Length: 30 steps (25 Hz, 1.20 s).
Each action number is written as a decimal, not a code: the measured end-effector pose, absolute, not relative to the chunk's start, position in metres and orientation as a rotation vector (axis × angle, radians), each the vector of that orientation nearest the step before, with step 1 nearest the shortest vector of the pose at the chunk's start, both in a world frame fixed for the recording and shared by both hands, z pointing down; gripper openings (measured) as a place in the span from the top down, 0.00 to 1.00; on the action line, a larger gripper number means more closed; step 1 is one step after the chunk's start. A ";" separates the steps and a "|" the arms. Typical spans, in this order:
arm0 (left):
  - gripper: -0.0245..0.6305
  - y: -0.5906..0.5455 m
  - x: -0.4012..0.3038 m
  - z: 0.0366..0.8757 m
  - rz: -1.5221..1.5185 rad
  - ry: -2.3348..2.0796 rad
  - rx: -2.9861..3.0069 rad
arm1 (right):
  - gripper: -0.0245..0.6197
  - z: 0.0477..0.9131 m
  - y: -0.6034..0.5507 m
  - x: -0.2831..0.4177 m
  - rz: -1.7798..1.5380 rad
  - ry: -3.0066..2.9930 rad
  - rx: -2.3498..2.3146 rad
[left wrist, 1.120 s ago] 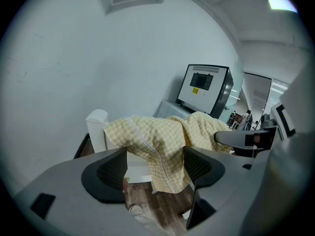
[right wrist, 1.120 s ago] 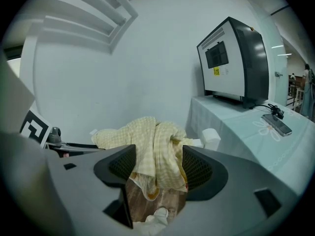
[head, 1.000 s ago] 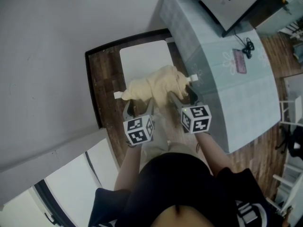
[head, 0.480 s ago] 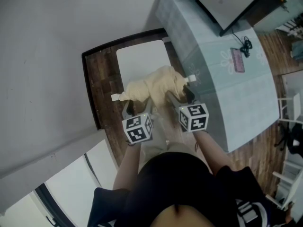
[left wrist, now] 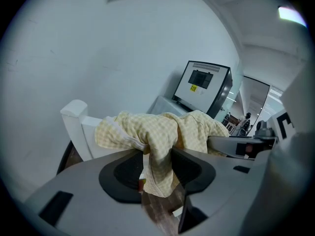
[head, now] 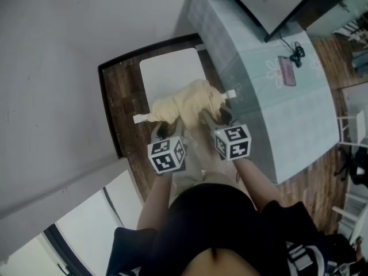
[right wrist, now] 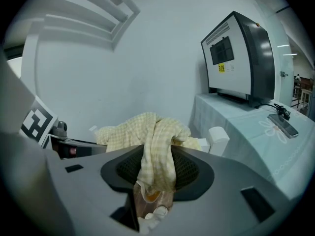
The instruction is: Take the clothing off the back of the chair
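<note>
A pale yellow checked garment (head: 188,101) lies bunched over the top rail of a white chair (head: 171,72). In the head view my left gripper (head: 167,129) reaches into its left part and my right gripper (head: 214,117) into its right part. In the left gripper view a fold of the garment (left wrist: 158,140) hangs between the dark pads of the left gripper (left wrist: 157,168), touching both. The right gripper (right wrist: 156,167) pinches another fold of the garment (right wrist: 156,146) the same way. Both pairs of jaws have just been closing with the cloth between them.
A table with a pale tablecloth (head: 270,105) stands close on the right, carrying a boxy machine (head: 275,2) and a small flat device (head: 287,72). A grey wall (head: 52,68) runs along the left. The chair's white corner posts (left wrist: 75,113) (right wrist: 219,134) stick out beside the cloth.
Both grippers stay at the garment on the chair back, hardly moved. The head view has shifted slightly.
</note>
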State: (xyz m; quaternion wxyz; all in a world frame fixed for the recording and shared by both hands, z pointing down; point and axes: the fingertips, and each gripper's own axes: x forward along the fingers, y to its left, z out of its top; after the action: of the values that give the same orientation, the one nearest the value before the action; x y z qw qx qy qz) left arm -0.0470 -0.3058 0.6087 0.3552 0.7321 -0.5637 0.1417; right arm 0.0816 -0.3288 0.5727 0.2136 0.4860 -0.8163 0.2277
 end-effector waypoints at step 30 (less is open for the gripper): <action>0.84 -0.267 -0.042 0.577 0.375 -1.486 1.983 | 0.82 0.545 -0.283 0.074 0.627 -2.323 1.334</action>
State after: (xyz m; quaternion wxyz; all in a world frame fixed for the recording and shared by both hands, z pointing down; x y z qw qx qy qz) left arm -0.0418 -0.2665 0.5774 0.3124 0.7517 -0.5631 0.1423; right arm 0.0737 -0.2825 0.5448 0.1943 0.4756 -0.8283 0.2236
